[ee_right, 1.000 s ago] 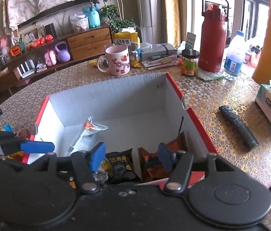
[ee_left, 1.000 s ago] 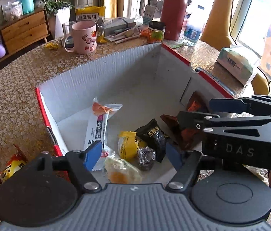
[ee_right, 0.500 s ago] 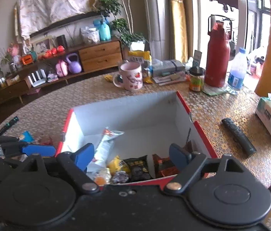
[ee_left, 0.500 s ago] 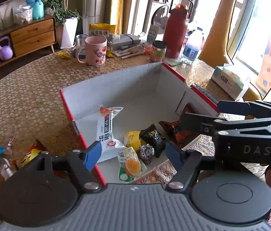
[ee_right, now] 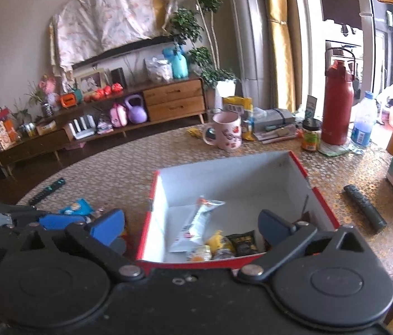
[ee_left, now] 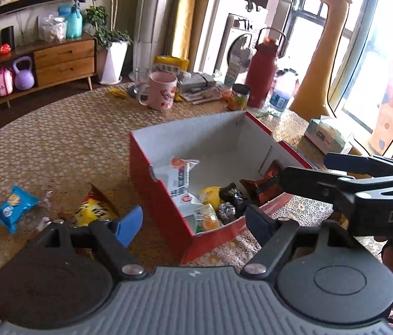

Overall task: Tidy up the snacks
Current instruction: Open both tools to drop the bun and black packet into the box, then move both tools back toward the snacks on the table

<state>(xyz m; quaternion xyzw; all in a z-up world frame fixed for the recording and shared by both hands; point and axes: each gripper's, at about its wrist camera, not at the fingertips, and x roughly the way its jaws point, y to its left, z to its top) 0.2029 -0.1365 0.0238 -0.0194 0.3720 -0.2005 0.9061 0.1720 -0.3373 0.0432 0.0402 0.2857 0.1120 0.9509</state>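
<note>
Both grippers, left point(ee_left: 193, 222) and right point(ee_right: 192, 224), just opened wide, empty.

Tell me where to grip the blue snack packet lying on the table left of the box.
Take the blue snack packet across its narrow middle, coming down from above with the left gripper, whose jaws have just been opening and hold nothing. It lies flat, and its puffed centre gives the pads something to pinch.
</note>
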